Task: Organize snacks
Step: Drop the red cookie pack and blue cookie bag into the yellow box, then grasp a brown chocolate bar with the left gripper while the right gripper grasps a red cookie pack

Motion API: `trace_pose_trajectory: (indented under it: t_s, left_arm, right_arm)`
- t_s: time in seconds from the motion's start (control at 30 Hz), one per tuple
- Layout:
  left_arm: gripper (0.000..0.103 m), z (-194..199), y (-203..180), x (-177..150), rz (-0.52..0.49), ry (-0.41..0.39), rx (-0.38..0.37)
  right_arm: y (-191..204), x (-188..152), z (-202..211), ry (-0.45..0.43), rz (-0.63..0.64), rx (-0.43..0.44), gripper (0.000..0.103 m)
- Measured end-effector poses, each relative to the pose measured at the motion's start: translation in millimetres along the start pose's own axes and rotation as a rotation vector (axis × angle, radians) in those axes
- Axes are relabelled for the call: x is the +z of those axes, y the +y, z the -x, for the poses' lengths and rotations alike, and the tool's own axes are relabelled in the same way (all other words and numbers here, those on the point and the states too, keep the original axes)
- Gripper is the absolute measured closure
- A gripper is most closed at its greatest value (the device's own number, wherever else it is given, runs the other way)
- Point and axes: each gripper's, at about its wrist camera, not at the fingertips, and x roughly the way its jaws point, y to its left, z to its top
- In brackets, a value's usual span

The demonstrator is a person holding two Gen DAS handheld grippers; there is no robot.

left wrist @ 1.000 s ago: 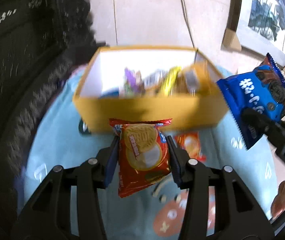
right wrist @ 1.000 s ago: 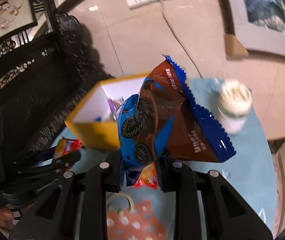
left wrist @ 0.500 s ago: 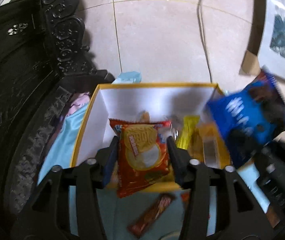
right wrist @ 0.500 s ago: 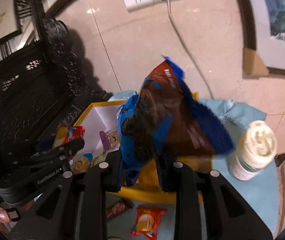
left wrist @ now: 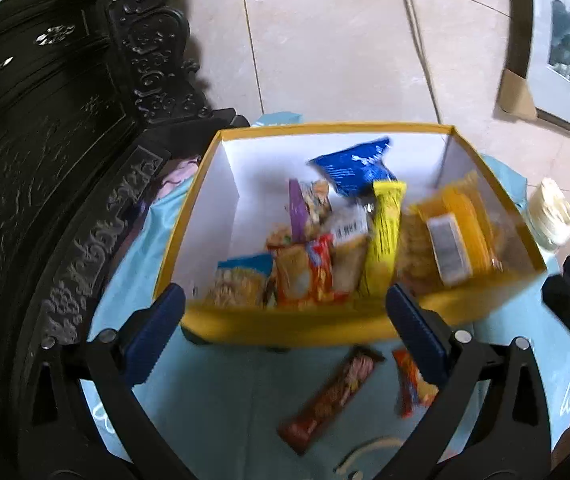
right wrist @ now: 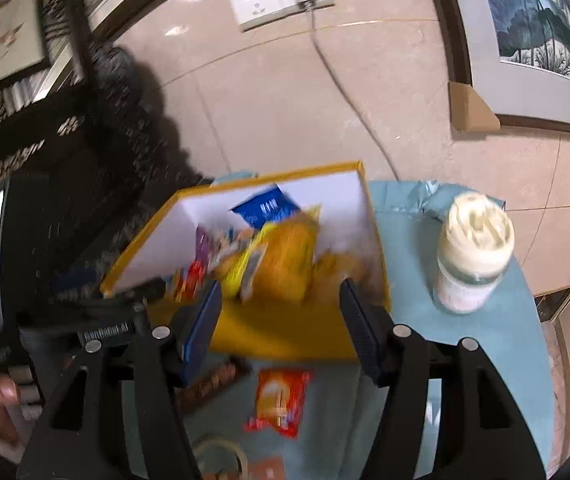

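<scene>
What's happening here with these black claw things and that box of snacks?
A person holds a gripper in each hand and is sorting snacks into the yellow box. The left gripper and right gripper have just been opening, with nothing between their jaws. A red biscuit pack and a blue cookie bag are in the box. A chocolate bar and an orange packet still lie on the blue cloth.

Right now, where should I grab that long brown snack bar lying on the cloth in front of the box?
Probably pinch the brown snack bar across its narrow middle, coming from above. It lies flat and slanted on the blue cloth, apart from the yellow box and the red packet, so turn the jaws square to its length.
</scene>
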Motion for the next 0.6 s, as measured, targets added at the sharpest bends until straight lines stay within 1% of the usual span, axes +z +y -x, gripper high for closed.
trace_pose_trajectory:
  t_s: [0.03,0.13,0.27,0.3,0.43,0.47,0.53,0.6]
  left_arm:
    - [0.002,1,0,-5,-0.007,0.008,-0.002]
    - [0.002,-1,2,-28,-0.012,0.038,0.009]
    - [0.002,-14,11,-57,0.005,0.092,0.013]
    - [0.002,-18,13,-62,0.008,0.104,0.012]
    - [0.002,-33,19,-78,0.016,0.155,0.046]
    - [0.002,-35,22,-79,0.03,0.16,0.045]
    - [0.002,-38,26,-83,0.059,0.169,0.033]
    - [0.002,-43,25,-89,0.056,0.185,0.042]
  right_arm:
    - [1,-7,2,0.007,0.006,0.006,0.041]
    - [4,-33,-3,0.071,0.007,0.008,0.041]
    - [4,-63,-26,0.158,-0.012,-0.03,0.041]
    - [3,-67,-32,0.171,-0.019,-0.036,0.041]
    - [3,-79,-56,0.226,-0.034,-0.073,0.041]
    - [5,-81,-63,0.237,-0.028,-0.096,0.041]
    - [9,-83,-72,0.25,-0.019,-0.112,0.041]
    - [12,-86,-83,0.273,-0.011,-0.127,0.041]
